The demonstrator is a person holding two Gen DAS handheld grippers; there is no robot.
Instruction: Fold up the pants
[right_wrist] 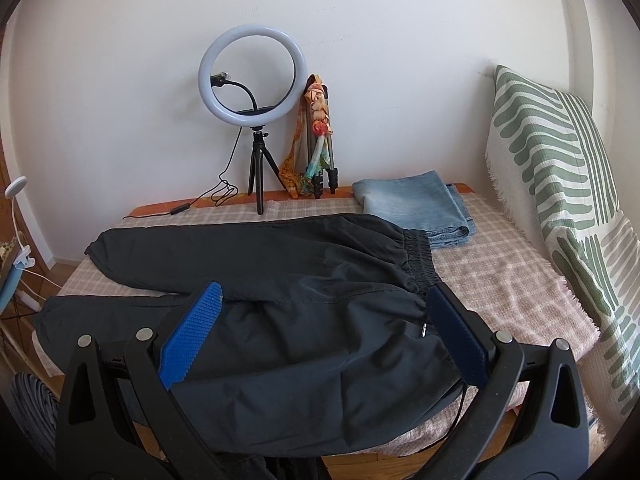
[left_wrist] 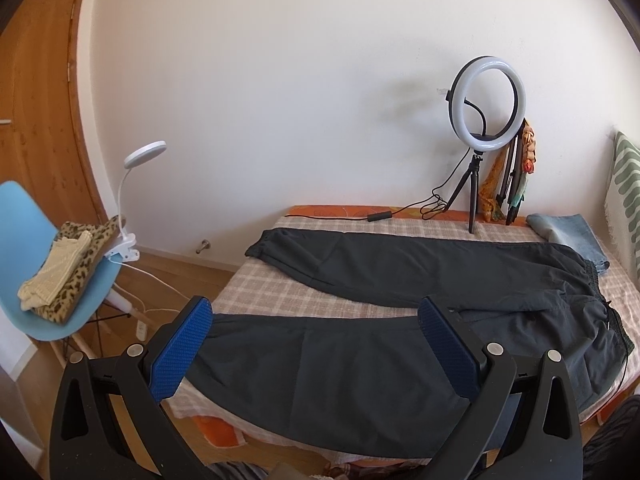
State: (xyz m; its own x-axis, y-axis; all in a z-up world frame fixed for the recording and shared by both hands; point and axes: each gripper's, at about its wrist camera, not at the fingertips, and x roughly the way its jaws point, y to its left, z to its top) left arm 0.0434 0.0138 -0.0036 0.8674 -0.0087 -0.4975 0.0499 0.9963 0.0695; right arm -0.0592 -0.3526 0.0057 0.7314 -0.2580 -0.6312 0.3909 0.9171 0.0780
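- The black pants (right_wrist: 280, 280) lie spread flat on the bed (right_wrist: 500, 292), legs parted in a V, waistband nearest the folded jeans (right_wrist: 416, 208) and cuffs pointing away from them.
- The left gripper (left_wrist: 316, 344) hovers over the near leg with its jaws wide apart and nothing between them.
- The right gripper (right_wrist: 324, 336) hangs above the seat of the pants, just short of the waistband, also spread wide and empty.
- No fold looks started; I'd judge the first step is bringing one leg onto the other.
- The fabric looks thin and slippery, so a shallow pinch could let it slide out mid-lift.
- The near leg lies along the bed's edge and could drag off it.
- The ring light (right_wrist: 253, 76) stands beyond the far leg; a wide sweep might tip it or catch its cable (right_wrist: 224, 188).
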